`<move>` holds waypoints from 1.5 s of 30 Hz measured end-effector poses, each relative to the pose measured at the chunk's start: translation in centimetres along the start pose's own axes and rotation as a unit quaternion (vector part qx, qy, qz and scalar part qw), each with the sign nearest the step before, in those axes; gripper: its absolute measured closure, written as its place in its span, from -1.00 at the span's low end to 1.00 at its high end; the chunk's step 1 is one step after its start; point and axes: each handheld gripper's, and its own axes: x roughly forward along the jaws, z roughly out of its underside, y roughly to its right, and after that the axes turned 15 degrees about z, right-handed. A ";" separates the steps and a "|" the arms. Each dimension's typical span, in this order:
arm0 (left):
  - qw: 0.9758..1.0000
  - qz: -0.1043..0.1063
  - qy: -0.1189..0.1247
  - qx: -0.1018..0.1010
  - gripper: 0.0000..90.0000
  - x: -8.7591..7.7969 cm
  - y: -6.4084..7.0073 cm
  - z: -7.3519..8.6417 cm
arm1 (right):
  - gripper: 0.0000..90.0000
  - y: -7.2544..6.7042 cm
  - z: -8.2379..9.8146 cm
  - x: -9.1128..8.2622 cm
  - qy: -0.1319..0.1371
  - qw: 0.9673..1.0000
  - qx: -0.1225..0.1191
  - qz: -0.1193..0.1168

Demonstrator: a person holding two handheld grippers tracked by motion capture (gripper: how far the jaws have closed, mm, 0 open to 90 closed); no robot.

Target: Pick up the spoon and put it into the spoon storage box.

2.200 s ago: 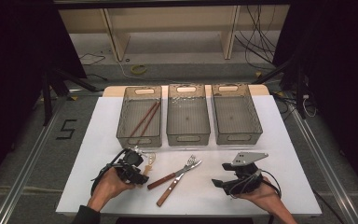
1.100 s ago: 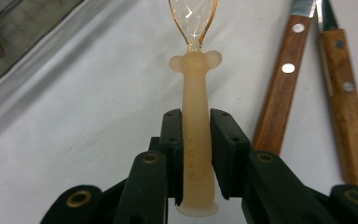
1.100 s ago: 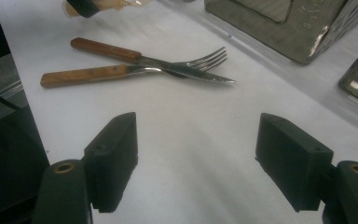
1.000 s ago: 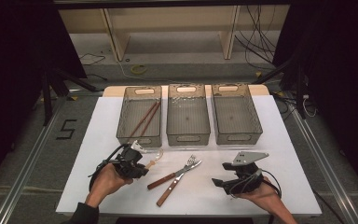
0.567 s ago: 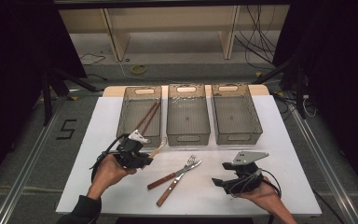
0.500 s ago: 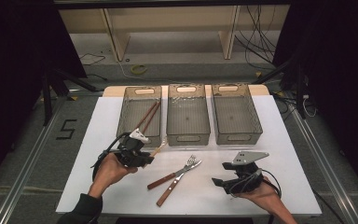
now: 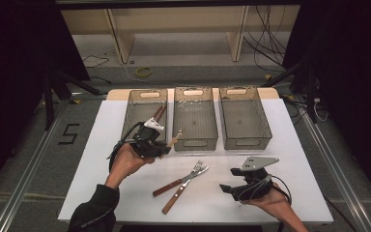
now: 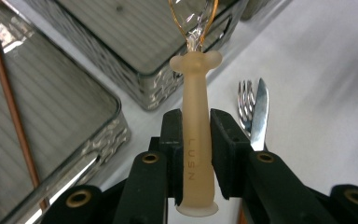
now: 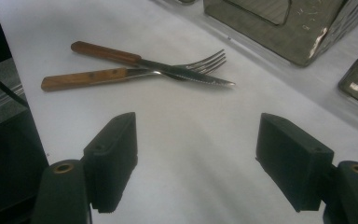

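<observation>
The left gripper [image 7: 166,147] is raised off the table, near its left edge, jaws clamped tight. The right gripper [image 7: 228,187] rests near the front edge, jaws spread wide, empty.

White table [image 7: 101,159] carries three grey bins in a row; the middle bin [image 7: 195,118] serves as landmark. The left gripper [image 7: 166,149], closed on a pale-handled utensil [image 7: 174,141], hovers at that bin's near-left corner. A fork [image 7: 179,180] and knife [image 7: 182,190], crossed, lie nearer than the bin. The right gripper [image 7: 226,188], jaws apart, rests near-right of it.
</observation>
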 end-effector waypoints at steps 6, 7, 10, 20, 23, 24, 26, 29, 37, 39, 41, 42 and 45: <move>1.000 0.000 0.011 -0.001 0.67 0.3 -0.3 -1.7 | -0.33 0.0 0.0 0.0 0.000 1.000 0.000 -0.001; 1.000 -0.001 0.012 0.000 0.67 0.4 -0.4 -2.0 | -0.34 0.0 0.0 0.0 0.001 1.000 0.000 -0.001; 1.000 -0.001 0.017 -0.002 0.67 0.5 -0.6 -2.7 | -0.33 0.0 0.0 0.0 0.000 1.000 0.001 -0.001; 1.000 -0.011 0.026 -0.013 0.67 1.6 -1.9 -4.8 | -0.34 0.0 0.1 0.1 0.000 1.000 0.000 -0.002; 0.999 -0.015 0.032 -0.016 0.67 1.9 -2.3 -5.3 | -0.34 0.0 0.1 0.0 0.001 1.000 0.001 -0.002; 0.999 -0.014 0.033 -0.017 0.67 2.1 -2.4 -5.5 | -0.34 0.0 0.1 0.0 0.000 1.000 0.001 -0.003; 0.999 -0.016 0.034 -0.019 0.67 2.3 -2.6 -5.8 | -0.34 0.0 0.1 0.0 0.000 1.000 0.001 -0.003; 0.999 -0.015 0.039 -0.023 0.67 2.7 -3.1 -6.1 | -0.34 0.0 0.1 0.0 0.000 1.000 0.001 -0.004; 0.998 -0.018 0.048 -0.037 0.67 3.6 -4.1 -6.7 | -0.34 0.1 0.1 0.1 0.000 1.000 0.000 -0.005; 0.998 -0.020 0.049 -0.040 0.67 3.8 -4.3 -6.8 | -0.34 0.1 0.1 0.1 0.000 1.000 0.000 -0.005; 0.998 -0.020 0.049 -0.040 0.67 3.9 -4.5 -6.9 | -0.34 0.1 0.1 0.1 -0.001 1.000 0.000 -0.005; 0.997 -0.022 0.054 -0.042 0.67 4.0 -4.6 -6.9 | -0.34 0.1 0.1 0.1 -0.001 1.000 0.000 -0.005; 0.997 -0.024 0.059 -0.047 0.67 4.2 -4.8 -7.1 | -0.34 0.1 0.1 0.1 -0.001 1.000 -0.001 -0.006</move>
